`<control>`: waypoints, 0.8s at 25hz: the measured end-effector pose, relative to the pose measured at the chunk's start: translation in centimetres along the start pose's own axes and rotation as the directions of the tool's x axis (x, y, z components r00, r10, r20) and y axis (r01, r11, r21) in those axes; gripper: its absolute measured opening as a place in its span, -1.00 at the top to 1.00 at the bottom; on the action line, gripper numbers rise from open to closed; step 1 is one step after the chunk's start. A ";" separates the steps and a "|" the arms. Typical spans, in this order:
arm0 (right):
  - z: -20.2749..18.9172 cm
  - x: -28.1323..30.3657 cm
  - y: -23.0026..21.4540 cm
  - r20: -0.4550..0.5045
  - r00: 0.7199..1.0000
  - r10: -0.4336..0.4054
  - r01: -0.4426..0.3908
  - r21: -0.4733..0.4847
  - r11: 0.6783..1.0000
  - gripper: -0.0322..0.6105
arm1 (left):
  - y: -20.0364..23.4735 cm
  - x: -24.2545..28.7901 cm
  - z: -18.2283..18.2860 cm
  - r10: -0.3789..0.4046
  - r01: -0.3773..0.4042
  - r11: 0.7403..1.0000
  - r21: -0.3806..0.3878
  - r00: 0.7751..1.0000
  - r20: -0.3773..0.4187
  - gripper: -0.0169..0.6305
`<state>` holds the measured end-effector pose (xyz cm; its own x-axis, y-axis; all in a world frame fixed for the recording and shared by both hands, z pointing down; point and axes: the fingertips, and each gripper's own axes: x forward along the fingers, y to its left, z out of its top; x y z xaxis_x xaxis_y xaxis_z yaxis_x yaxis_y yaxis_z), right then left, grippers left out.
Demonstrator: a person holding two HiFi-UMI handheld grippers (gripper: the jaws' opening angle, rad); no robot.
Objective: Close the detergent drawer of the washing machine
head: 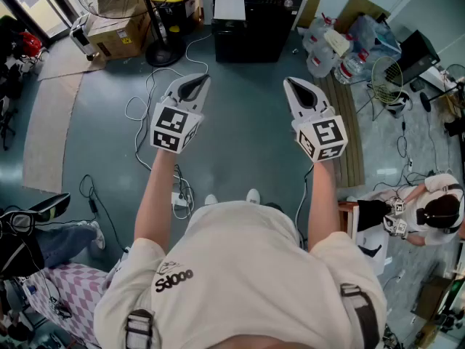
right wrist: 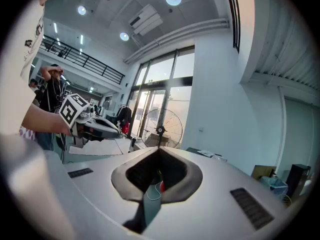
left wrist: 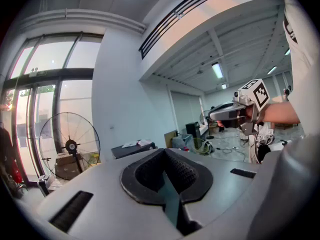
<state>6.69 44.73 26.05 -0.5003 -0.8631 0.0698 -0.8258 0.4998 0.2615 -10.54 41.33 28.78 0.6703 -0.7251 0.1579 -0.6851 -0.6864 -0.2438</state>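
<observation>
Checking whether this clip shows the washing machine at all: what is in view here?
pedestal fan: one, black, top left
cardboard boxes: two, brown, left of the fan
cabinet: one, black, top centre, white sheet on top
plastic bottles: several, clear, right of the cabinet
slatted board: one, wooden, floor at right
cables: several, white and black, across the floor
bystanders: two, at the lower left and right edges
washing machine: none that I can make out
left gripper: one, grey, jaws shut, empty
right gripper: one, grey, jaws shut, empty
shirt: one, beige, bottom centre
</observation>
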 end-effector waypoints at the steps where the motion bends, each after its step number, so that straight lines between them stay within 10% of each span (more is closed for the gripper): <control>1: -0.2 -0.1 -0.3 0.000 1.000 0.000 0.000 0.001 1.000 0.92 | -0.3 0.2 0.0 0.001 -0.001 1.000 0.001 1.000 -0.005 0.90; 20: -2.4 -2.6 -7.6 0.024 0.999 -0.022 0.022 -0.024 0.999 0.92 | -4.9 5.4 1.6 0.017 -0.016 1.000 0.020 0.999 -0.045 0.90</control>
<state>14.88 43.03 26.25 -0.4882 -0.8718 0.0414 -0.8303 0.4785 0.2857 -3.08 40.83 29.29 0.6451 -0.7384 0.1966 -0.6900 -0.6734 -0.2654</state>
